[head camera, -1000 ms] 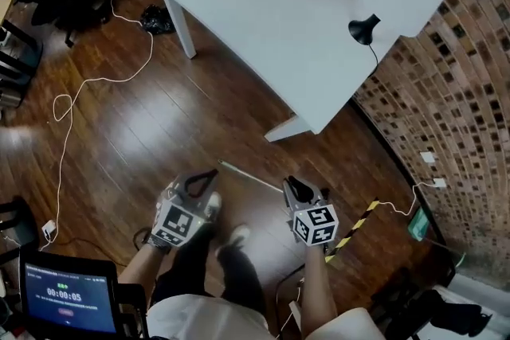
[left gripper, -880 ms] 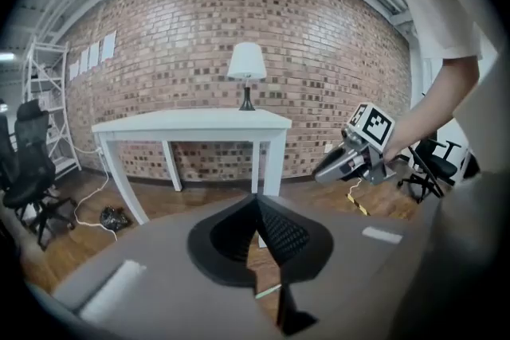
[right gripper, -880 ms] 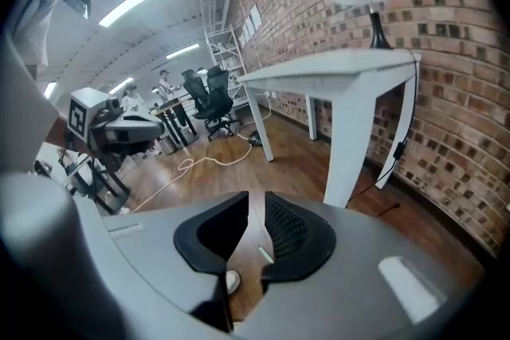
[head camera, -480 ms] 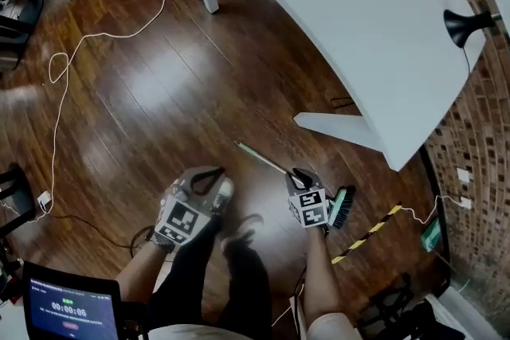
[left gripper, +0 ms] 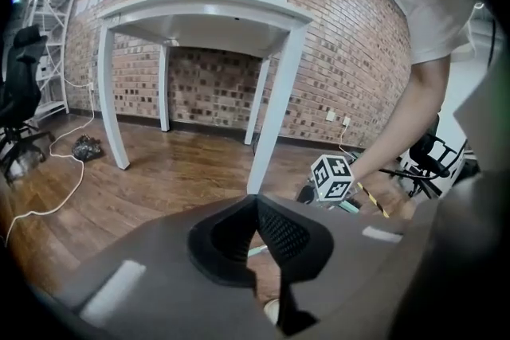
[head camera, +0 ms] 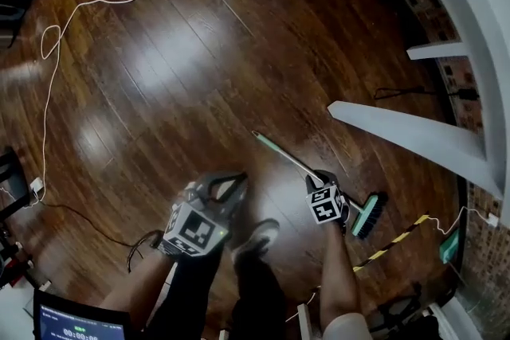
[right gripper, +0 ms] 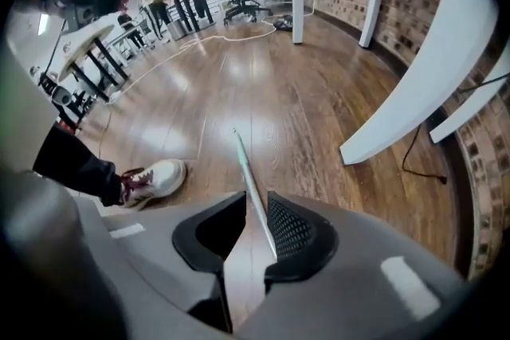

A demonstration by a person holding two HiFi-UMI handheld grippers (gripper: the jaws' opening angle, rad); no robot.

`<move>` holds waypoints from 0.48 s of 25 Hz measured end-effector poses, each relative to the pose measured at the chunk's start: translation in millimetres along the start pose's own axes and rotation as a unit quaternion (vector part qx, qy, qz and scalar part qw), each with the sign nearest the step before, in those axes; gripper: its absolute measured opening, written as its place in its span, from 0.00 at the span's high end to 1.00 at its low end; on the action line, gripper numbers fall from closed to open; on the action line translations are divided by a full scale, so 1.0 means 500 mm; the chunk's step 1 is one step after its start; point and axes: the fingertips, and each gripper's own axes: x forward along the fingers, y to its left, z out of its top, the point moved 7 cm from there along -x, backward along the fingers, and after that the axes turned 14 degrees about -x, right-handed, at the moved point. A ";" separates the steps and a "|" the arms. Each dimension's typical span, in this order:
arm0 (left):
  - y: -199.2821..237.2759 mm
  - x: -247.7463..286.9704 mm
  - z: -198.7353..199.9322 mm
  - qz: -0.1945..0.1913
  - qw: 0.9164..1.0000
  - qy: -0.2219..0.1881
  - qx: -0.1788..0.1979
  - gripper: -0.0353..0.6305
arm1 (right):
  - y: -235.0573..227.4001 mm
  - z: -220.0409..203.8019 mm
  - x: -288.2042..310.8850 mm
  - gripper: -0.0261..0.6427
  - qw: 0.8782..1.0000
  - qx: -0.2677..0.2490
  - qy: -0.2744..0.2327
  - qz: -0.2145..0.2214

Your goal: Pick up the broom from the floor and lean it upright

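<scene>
The broom lies flat on the wooden floor. Its pale green handle (head camera: 291,159) runs from the middle of the head view down and right to a teal brush head (head camera: 368,216). My right gripper (head camera: 320,177) points steeply down over the handle, close to the brush end. In the right gripper view the handle (right gripper: 245,163) passes between the jaws of my right gripper (right gripper: 255,199), close against the right pad. Those jaws have just been opening and do not clamp it. My left gripper (head camera: 225,183) hangs to the left of the handle, its tips (left gripper: 255,200) meeting on nothing.
White table legs (head camera: 406,127) stand just right of the broom, with a brick wall (head camera: 478,203) behind. A yellow-black striped strip (head camera: 394,239) lies by the brush head. The person's shoe (head camera: 259,235) is between the grippers. A white cable (head camera: 48,84) loops at left.
Both grippers have dropped toward the floor, and the head view has come down closer to it. The right gripper now straddles the handle, and the brush head has come into view.
</scene>
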 end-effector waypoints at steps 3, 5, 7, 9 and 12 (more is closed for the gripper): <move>0.016 0.021 -0.080 -0.003 1.000 -0.004 -0.013 0.95 | 0.022 -0.021 0.097 0.81 0.999 -0.035 0.016 0.006; 0.033 0.038 -0.139 0.001 1.000 0.001 -0.019 0.95 | 0.029 -0.033 0.171 0.81 0.998 -0.049 0.032 0.007; 0.049 0.055 -0.196 0.007 1.000 0.008 -0.027 0.95 | 0.030 -0.046 0.240 0.80 0.997 -0.059 0.055 0.010; 0.053 0.064 -0.240 0.007 0.999 0.014 -0.032 0.95 | 0.031 -0.063 0.292 0.79 0.994 -0.072 0.077 0.017; 0.058 0.061 -0.285 0.006 0.999 0.021 -0.036 0.95 | 0.041 -0.073 0.339 0.77 0.991 -0.095 0.093 0.024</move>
